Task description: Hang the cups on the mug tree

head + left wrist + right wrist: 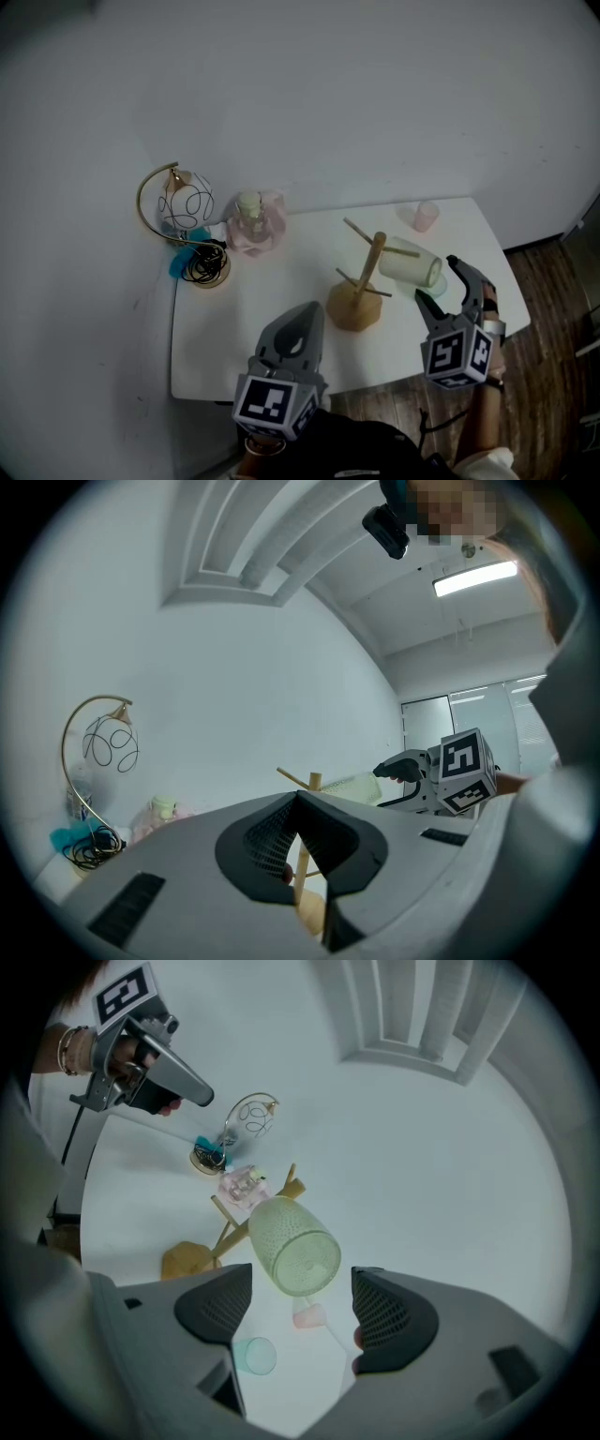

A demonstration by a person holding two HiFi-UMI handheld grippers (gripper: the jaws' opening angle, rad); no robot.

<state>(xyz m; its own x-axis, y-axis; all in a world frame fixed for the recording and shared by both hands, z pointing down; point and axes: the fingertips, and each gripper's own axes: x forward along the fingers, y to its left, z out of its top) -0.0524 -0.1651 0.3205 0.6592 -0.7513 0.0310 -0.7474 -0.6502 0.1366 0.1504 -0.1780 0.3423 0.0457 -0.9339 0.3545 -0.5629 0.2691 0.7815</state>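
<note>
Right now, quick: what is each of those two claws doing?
Left gripper: shut, empty.
Right gripper: open, green cup ahead of it on the mug tree.

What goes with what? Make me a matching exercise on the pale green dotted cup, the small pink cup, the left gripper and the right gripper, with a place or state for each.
1. pale green dotted cup
2. small pink cup
3. left gripper
4. right gripper

A. jaws apart
B. on a peg of the wooden mug tree
C. jaws together, nothing held
D. on the white table, near its far right corner

Pairs: 1-B, 2-D, 3-C, 4-A
</note>
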